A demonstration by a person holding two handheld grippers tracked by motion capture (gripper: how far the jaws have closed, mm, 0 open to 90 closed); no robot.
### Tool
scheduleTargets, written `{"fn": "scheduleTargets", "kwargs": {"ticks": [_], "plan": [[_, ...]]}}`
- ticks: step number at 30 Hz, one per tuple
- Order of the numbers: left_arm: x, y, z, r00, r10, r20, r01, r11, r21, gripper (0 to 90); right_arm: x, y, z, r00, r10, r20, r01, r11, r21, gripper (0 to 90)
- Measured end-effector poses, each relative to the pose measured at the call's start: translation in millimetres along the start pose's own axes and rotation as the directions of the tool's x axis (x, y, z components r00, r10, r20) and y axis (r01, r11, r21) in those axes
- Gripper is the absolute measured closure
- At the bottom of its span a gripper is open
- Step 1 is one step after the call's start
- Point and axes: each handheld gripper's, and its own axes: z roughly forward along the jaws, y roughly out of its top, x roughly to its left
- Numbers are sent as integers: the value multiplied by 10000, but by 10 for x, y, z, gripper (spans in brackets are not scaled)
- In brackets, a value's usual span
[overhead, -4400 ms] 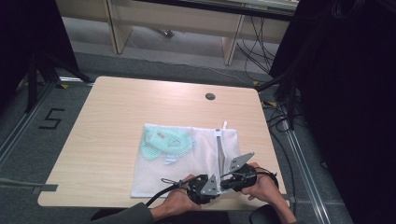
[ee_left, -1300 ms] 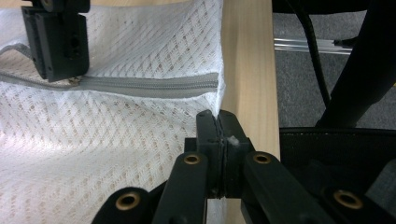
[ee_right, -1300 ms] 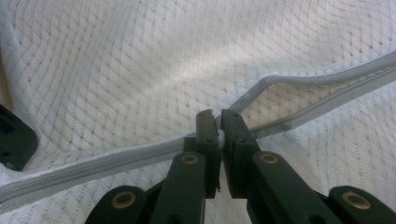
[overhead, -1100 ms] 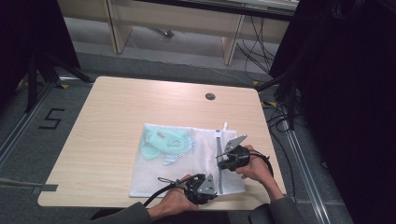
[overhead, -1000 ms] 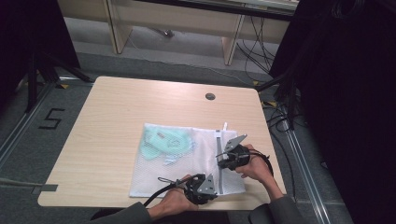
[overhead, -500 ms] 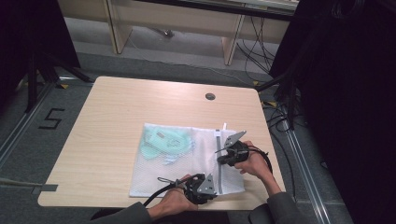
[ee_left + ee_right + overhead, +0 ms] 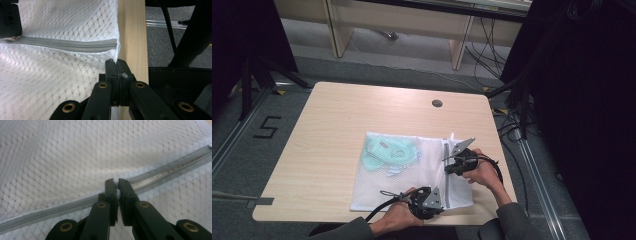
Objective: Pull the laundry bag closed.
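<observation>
A white mesh bag [image 7: 412, 175] lies flat on the table with a teal garment [image 7: 387, 152] inside. Its grey zipper [image 7: 445, 150] runs along the right side. My left gripper [image 7: 441, 204] is shut on the bag's near right corner, and in the left gripper view the jaws [image 7: 116, 63] pinch the mesh edge just below the zipper's end [image 7: 67, 45]. My right gripper [image 7: 448, 167] sits partway up the zipper, shut on the slider [image 7: 117, 192]. In the right gripper view the zipper [image 7: 162, 170] runs as one band to the left and splits into two tracks to the right.
The wooden table [image 7: 362, 115] has a round cable hole [image 7: 437, 103] at the back. Its right edge [image 7: 131, 37] is close beside the bag's corner. Cables [image 7: 512, 130] and dark stands crowd the floor at the right.
My right gripper has slid along the zipper away from the person, farther from the left gripper. The left gripper has stayed at the bag's near corner.
</observation>
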Motion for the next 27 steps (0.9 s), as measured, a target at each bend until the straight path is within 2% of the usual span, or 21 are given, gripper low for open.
{"fn": "scheduleTargets", "kwargs": {"ticks": [2, 5, 7, 9, 12, 13, 15, 18, 21, 22, 24, 25, 26, 27], "plan": [[5, 4, -6, 10000, -38, 42, 38, 10000, 23, 892, -10, 3, 6, 10000, 38, 69, -37, 10000, -38, 865], [-16, 11, -5, 9997, -116, 201, 117, 9999, -71, 892, -27, -2, 5, 9988, 373, 303, -373, 9993, 0, 867], [-37, 14, 1, 9998, 93, 176, -94, 9999, 63, 892, -55, -12, -1, 9982, 497, 324, -498, 9988, 33, 867], [-37, 11, 17, 9999, 69, 135, -70, 10000, 62, 892, -81, -6, -6, 9985, 422, 340, -423, 9991, 9, 867], [-30, 20, 10, 9998, 5, 191, -6, 10000, 55, 891, -64, 1, 4, 9977, 562, 379, -564, 9984, 37, 867], [-29, 18, 9, 9999, -6, 151, 5, 10000, 44, 891, -75, 6, 11, 9982, 443, 413, -444, 9990, 21, 867], [-26, 18, 8, 9999, -10, 132, 9, 10000, 76, 891, -71, 17, 12, 9975, 576, 398, -580, 9983, 71, 867], [-22, 24, 4, 9999, -59, 155, 58, 10000, 22, 891, -92, 23, 29, 9987, 346, 384, -348, 9994, 52, 866], [-23, 16, 3, 9998, -81, 178, 80, 9999, 71, 891, -93, 27, 19, 9968, 684, 405, -692, 9974, 181, 867], [-23, 20, 0, 9998, -96, 167, 95, 9999, 60, 891, -122, 30, 33, 9979, 408, 512, -408, 9992, -19, 867], [-25, 22, 3, 9998, -148, 141, 148, 9999, -33, 891, -137, 34, 33, 9978, 387, 544, -391, 9992, 56, 867], [-19, 19, 2, 9999, -107, 129, 107, 9999, -6, 891, -119, 39, 22, 9962, 742, 451, -754, 9969, 237, 866], [-18, 16, 3, 9998, -132, 145, 132, 9999, -3, 891, -165, 46, 40, 9985, 188, 523, -188, 9998, -9, 867], [-21, 16, 4, 9998, -134, 141, 134, 9999, 8, 891, -156, 50, 38, 9975, 394, 586, -397, 9992, 42, 867]]}}
